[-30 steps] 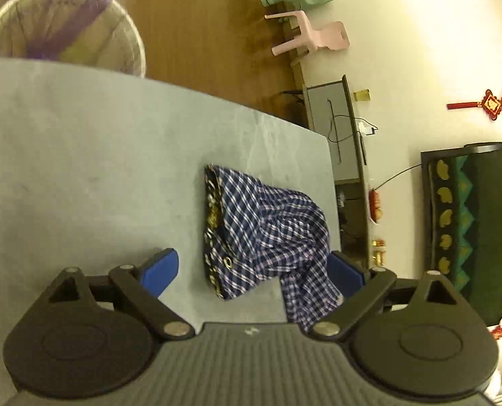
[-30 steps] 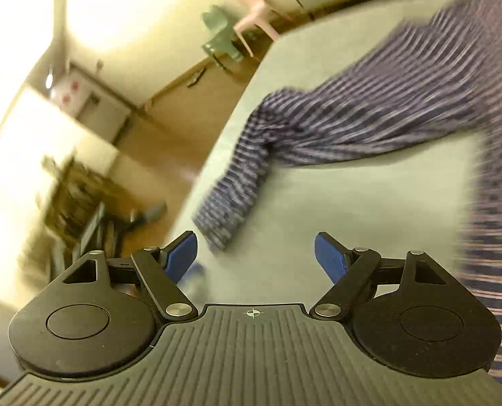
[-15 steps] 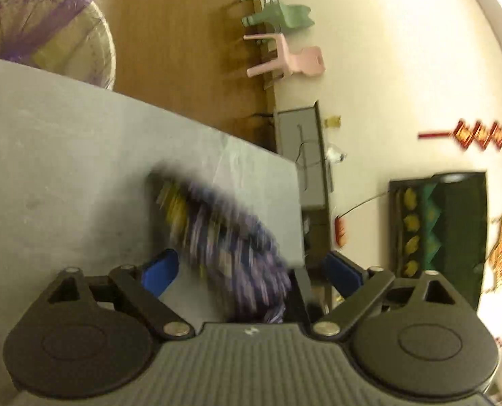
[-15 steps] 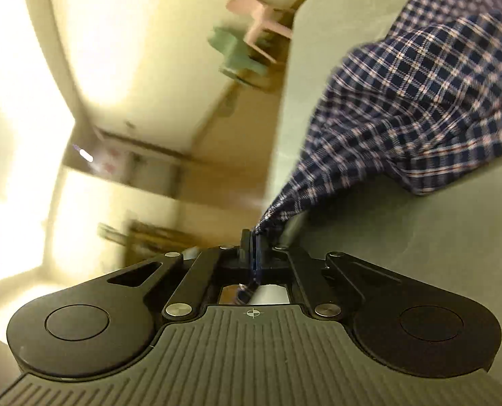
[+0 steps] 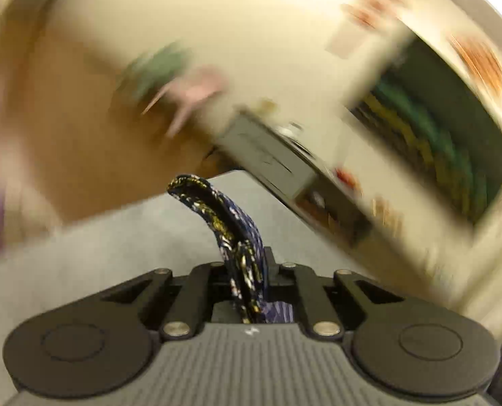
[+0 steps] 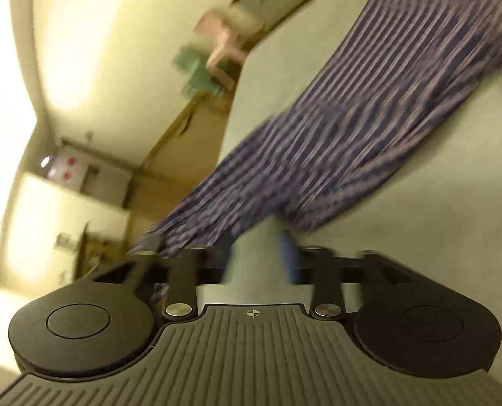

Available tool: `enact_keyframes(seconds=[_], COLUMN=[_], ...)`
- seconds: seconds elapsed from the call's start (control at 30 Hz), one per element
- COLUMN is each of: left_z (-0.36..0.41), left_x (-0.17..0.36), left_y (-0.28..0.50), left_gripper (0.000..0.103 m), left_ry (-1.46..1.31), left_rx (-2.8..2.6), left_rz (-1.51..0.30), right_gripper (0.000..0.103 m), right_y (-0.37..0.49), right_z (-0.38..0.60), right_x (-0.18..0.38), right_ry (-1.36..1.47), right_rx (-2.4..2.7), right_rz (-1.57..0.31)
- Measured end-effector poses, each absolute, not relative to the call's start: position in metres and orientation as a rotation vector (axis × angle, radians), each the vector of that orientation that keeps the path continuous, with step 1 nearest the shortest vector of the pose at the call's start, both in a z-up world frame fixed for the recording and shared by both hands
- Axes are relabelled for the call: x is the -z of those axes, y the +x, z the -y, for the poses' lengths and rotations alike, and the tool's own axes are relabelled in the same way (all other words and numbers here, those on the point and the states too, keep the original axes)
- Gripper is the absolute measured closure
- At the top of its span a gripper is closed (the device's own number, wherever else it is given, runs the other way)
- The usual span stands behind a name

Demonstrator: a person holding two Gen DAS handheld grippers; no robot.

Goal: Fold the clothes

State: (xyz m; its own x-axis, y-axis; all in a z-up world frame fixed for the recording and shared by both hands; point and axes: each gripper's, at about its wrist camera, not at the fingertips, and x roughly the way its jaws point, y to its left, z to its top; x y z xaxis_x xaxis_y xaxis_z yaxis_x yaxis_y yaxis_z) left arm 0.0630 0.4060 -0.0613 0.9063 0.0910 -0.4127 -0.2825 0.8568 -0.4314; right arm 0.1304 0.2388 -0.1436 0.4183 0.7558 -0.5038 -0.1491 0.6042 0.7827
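A: Shirt (image 6: 352, 128) lies across the grey table (image 6: 436, 203), stretched from far right toward the near left. Left claw (image 5: 247, 284) is clamped on its dark patterned edge (image 5: 217, 216), which stands up out of the jaws.

B: Right claw (image 6: 261, 264)?

A: Parted, nothing between the fingers; cloth passes just beside its left finger.

B: Risk?

A: One-point hold. Judged: a fast lift could bunch the shirt or drag it off the left table edge.

B: Views differ?

A: Left view shows the grip only; right shows the spread. Both blurred.
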Motion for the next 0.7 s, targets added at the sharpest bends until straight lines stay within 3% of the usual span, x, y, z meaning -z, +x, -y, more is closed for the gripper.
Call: enact_keyframes(seconds=[0.1,0.17,0.27,0.43,0.5,0.6,0.63,0.7], left_z=[-0.331,-0.296,-0.254,-0.205,-0.200,-0.195,-0.194,-0.188], left_x=[0.061,0.067,0.079,0.100,0.103,0.105,0.105,0.106], left_y=[0.082,0.091,0.094,0.083,0.081,0.077,0.077,0.075], left_gripper=[0.094,0.094,0.094,0.094,0.094,0.093,0.093,0.093], left_ry=[-0.151,0.007,0.223,0.519,0.555,0.591,0.596,0.611], left_rx=[-0.117,-0.091,-0.040,0.001,-0.012,-0.016,-0.012,0.012], left_rz=[-0.449,-0.470,-0.480,-0.446,-0.436,-0.411,-0.407,-0.395], right_gripper=[0.047,0.022,0.016,0.016,0.019,0.046,0.059,0.070], right_y=[0.125,0.121,0.111,0.100,0.101,0.110,0.113,0.121], right_z=[-0.192,-0.178,-0.180,-0.209,-0.219,-0.210,-0.205,-0.195], right_x=[0.109,0.086,0.057,0.052,0.054,0.063,0.064,0.068], right_ry=[0.709,0.665,0.517,0.209,0.133,0.154,0.178,0.233], right_rx=[-0.626,-0.681,-0.797,-0.826,-0.824,-0.783,-0.773,-0.762], right_rz=[-0.878,-0.830,-0.850,-0.918,-0.947,-0.983,-0.997,-1.013])
